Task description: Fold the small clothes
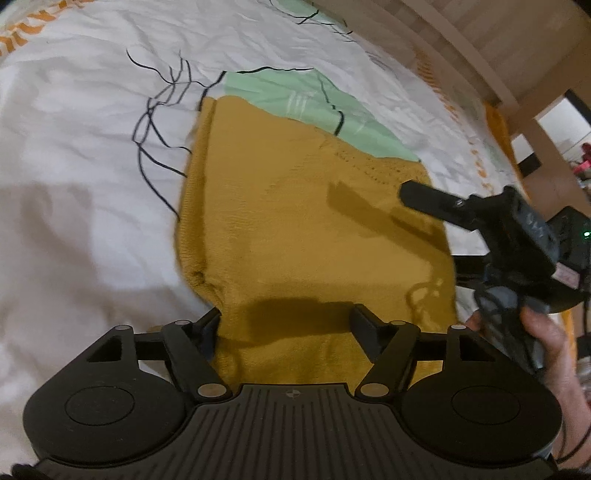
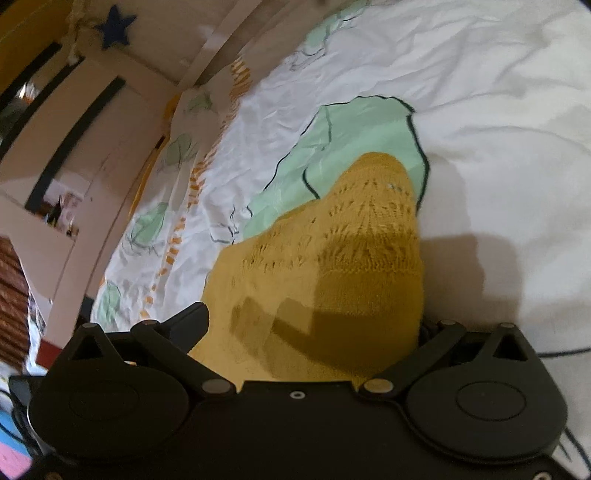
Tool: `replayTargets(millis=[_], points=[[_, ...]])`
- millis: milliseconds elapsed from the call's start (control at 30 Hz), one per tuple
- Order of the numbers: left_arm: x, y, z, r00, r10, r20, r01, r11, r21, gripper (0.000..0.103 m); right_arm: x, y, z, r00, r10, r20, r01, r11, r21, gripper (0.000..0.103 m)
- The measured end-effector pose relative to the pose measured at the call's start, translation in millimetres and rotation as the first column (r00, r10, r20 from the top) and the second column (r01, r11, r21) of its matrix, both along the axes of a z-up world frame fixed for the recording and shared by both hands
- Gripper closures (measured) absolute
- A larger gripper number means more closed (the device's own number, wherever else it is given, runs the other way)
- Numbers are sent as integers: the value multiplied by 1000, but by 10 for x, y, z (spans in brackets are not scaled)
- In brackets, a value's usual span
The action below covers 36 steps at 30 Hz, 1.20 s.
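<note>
A small mustard-yellow knitted garment (image 1: pixel 303 221) lies on the white printed bed cover (image 1: pixel 74 147). My left gripper (image 1: pixel 288 325) is open, its jaws spread wide over the garment's near edge, with cloth between them. My right gripper (image 2: pixel 314 328) is open too, jaws spread wide over the garment (image 2: pixel 332 266), which fills the gap between them. The right gripper also shows in the left wrist view (image 1: pixel 417 197), held by a hand at the garment's right edge. I cannot tell whether either gripper touches the cloth.
The bed cover has green patches (image 1: pixel 325 110), black line drawings and orange marks. A wooden bed frame (image 1: pixel 498 55) runs along the far right. In the right wrist view a wooden frame and wall (image 2: pixel 110 129) stand at the left, with a dark blue star (image 2: pixel 115 29) hanging.
</note>
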<state>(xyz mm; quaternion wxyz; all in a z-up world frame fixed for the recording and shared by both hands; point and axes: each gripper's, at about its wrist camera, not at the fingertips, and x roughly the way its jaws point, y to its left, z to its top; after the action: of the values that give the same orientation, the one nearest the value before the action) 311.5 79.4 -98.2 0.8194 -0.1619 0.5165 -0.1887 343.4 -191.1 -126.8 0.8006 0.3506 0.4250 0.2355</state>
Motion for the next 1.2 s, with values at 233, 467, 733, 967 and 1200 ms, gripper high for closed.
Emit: replayTargets(millis=[233, 467, 733, 967, 1200], points=[[30, 101, -34, 998, 43, -53, -48, 994, -96, 78, -19, -84, -36, 1000, 4, -3, -4, 999, -39, 60], [-44, 129, 37, 995, 50, -92, -67, 977, -200, 81, -197, -150, 123, 1000, -24, -6, 23, 1000, -10, 66], [-625, -205, 198, 991, -67, -114, 35, 964, -265, 83, -768, -309, 516, 998, 22, -56, -27, 996, -81, 66], [-1369, -449, 391, 978, -194, -82, 162, 941, -297, 83, -1596, -503, 624, 990, 17, -137, -29, 995, -91, 66], [-1850, -406, 175, 987, -136, -82, 125, 985, -118, 82, -2070, -558, 649, 994, 13, -105, -29, 988, -154, 66]])
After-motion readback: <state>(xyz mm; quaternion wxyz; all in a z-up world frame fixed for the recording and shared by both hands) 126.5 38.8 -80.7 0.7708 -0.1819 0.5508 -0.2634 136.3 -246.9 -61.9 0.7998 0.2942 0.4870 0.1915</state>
